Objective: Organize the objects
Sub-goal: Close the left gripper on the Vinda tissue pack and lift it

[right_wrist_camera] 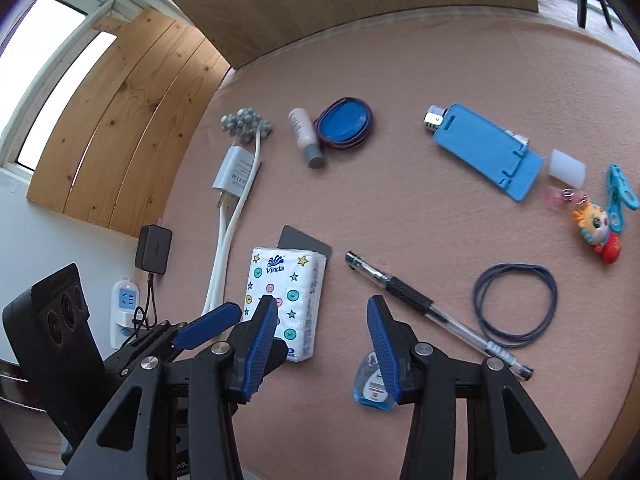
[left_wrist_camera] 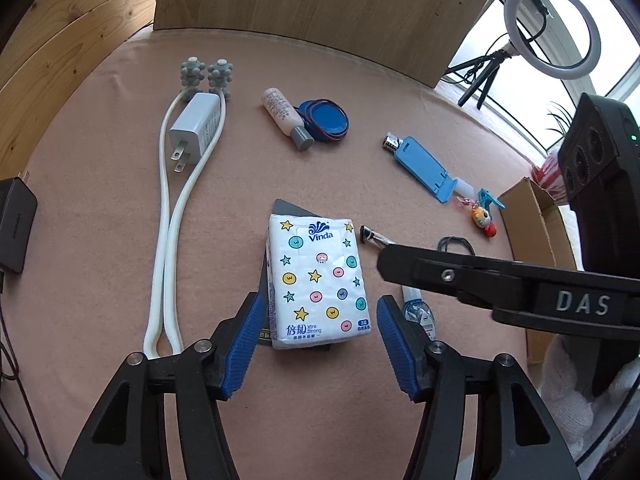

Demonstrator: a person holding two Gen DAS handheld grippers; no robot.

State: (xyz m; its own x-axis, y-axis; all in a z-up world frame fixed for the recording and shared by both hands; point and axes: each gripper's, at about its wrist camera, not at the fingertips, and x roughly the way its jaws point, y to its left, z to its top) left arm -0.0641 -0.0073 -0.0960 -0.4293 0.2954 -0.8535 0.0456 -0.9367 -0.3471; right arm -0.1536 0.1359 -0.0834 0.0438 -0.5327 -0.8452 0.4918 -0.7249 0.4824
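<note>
With both the left tongs [left_wrist_camera: 318, 344] and right tongs [right_wrist_camera: 322, 344] apart and empty, the tissue pack [left_wrist_camera: 318, 280] lay on a dark card [left_wrist_camera: 290, 209] on the table [left_wrist_camera: 100, 220], so a grab risked dragging both.

1. The near middle of the pink table [right_wrist_camera: 400, 208] is crowded: a tissue pack [right_wrist_camera: 286, 300], a pen [right_wrist_camera: 424, 304] and a rubber band [right_wrist_camera: 516, 304] lie close together.
2. A bare strip runs across the middle, between these and the far row.
3. Toward the far edge lie a charger [right_wrist_camera: 234, 172], a bottle [right_wrist_camera: 306, 138] and a blue stand [right_wrist_camera: 484, 152].
4. A cardboard box [left_wrist_camera: 536, 216] blocks the right edge.
</note>
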